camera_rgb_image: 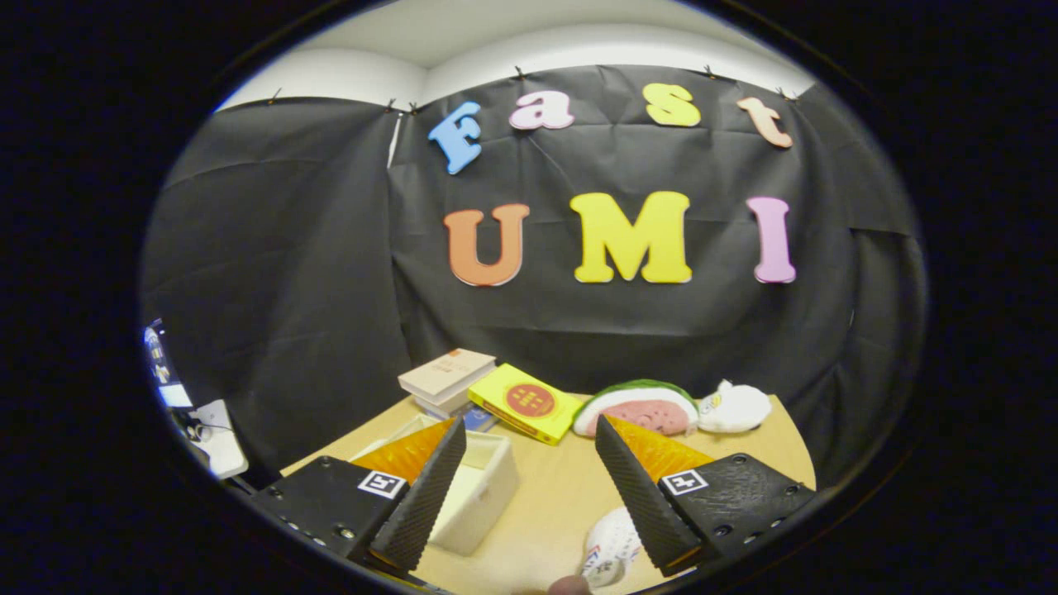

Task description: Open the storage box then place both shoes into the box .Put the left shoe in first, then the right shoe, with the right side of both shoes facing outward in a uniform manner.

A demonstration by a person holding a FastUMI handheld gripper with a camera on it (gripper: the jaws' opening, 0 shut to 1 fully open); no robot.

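My gripper (529, 438) is open, with nothing between its two fingers, held above a wooden table (562, 496). A white storage box (483, 487) sits on the table partly behind the left finger (426, 487); whether it has a lid on I cannot tell. A white shoe (612, 549) with a patterned upper lies low on the table, just inside the right finger (640, 487) and partly hidden by it.
Beyond the fingers, at the table's back, lie stacked books (446, 376), a yellow box with a red disc (525, 402), a watermelon-slice plush (636, 406) and a white plush toy (734, 407). Black cloth walls the booth behind. Some equipment (186, 405) stands off the table to the left.
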